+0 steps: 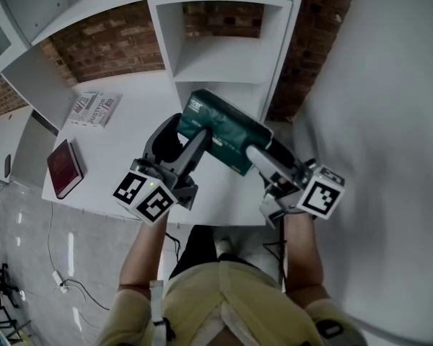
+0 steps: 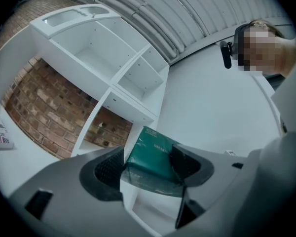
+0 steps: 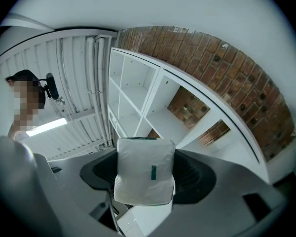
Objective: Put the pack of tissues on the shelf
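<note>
Lifting the pack of tissues [image 1: 222, 132] into the shelf [image 1: 218, 69] looks like the step in hand. Doing it well probably means moving both grippers together, so that the soft wrapper neither stretches nor sags between them. The pack is held in the air just in front of the shelf, near the mouth of its nearest open compartment and at a slant to its front edge. It should be squared to that opening and kept clear of the white uprights either side before it goes onto the board. Letting go seems safest only once the board bears it. The left gripper [image 2: 147, 166] has its jaws closed part-way onto the green end of the pack, the pads pressing its two sides. The right gripper [image 3: 144, 177] clamps the opposite end, its jaws as wide as the pack, with the white end face filling the gap between them. A red book [image 1: 63, 168] lies on the table [image 1: 130, 132], well to the left of the shelf
</note>
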`<state>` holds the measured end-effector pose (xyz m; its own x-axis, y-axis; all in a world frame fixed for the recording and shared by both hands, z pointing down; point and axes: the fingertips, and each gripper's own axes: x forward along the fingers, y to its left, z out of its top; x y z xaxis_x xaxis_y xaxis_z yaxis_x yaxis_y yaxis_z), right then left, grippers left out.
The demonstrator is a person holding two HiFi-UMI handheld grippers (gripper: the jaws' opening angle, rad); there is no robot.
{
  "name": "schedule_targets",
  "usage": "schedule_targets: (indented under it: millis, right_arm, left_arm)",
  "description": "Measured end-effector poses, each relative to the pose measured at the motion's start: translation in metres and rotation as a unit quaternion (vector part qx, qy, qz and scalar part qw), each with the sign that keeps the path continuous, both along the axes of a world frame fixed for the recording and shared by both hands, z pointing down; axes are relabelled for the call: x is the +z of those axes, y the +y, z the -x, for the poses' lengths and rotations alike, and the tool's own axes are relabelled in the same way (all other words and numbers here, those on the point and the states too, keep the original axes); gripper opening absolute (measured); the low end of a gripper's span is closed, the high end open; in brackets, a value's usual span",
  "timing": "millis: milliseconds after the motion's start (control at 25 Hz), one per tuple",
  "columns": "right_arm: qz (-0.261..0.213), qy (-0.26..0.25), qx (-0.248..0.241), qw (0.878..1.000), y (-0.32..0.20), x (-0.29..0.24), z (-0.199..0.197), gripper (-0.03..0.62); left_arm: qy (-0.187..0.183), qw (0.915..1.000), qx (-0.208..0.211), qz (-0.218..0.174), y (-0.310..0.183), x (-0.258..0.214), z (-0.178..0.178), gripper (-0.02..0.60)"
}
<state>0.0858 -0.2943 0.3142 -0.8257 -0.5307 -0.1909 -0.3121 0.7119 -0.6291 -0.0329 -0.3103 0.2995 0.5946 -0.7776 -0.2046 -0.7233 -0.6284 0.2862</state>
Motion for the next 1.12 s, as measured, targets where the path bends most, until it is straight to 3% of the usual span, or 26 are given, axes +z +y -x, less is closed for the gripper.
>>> schedule_targets:
  millis: [480, 720, 920, 1120]
  right_arm:
    - [0.003, -0.005, 0.072, 0.997, -0.068, -0.011, -0.017, 0.308]
    - [-0.008, 0.024, 0.123, 0.992, -0.094, -0.01, -0.018, 0.308]
    - [-0.011, 0.019, 0.15, 0.988, -0.107, -0.013, -0.017, 0.308]
    - [-0.022, 0.035, 0.187, 0.982, -0.119, -0.015, -0.016, 0.308]
  left_arm:
    - [-0.022, 0.9983, 0.053, -0.007, -0.084, -0.011, -0.021, 0.296]
    - [-0.11, 0.9928, 0.015, -0.045, -0.115, -0.013, -0.021, 0.295]
    - [-0.104, 0.9935, 0.015, -0.044, -0.133, -0.014, -0.021, 0.295]
    - [-0.136, 0.9893, -0.012, -0.052, -0.15, -0.012, -0.019, 0.295]
